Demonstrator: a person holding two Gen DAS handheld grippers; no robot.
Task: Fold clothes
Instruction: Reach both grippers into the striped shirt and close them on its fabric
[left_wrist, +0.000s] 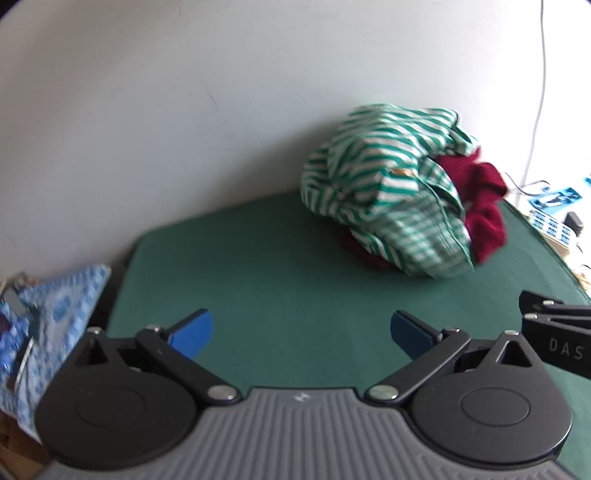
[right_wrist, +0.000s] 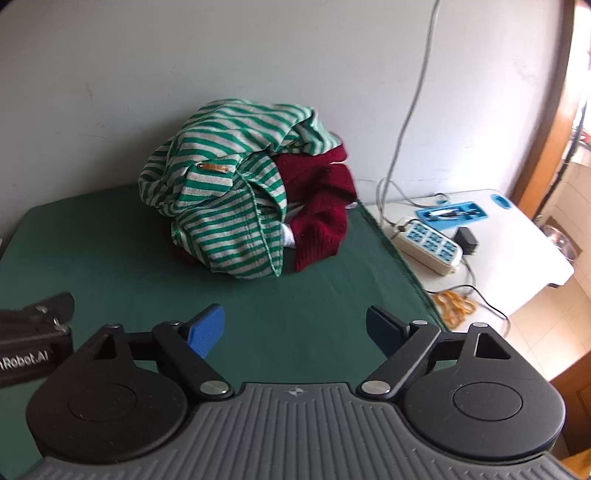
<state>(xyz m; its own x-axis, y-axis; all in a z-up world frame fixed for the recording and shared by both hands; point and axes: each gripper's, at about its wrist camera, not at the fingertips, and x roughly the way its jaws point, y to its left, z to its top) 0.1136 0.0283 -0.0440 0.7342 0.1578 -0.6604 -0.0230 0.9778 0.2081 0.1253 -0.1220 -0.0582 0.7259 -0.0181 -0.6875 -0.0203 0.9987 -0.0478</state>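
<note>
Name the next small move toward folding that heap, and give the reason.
Probably move the right gripper forward to the striped top: it lies crumpled over the red sweater on the green mat, and both grippers' jaws are open and empty.

Clothes pile (right_wrist: 245, 192): on mat (right_wrist: 110, 258), 12 o'clock, against wall.
Power strip (right_wrist: 428, 243): 2 o'clock, on side table (right_wrist: 517, 251).
</note>
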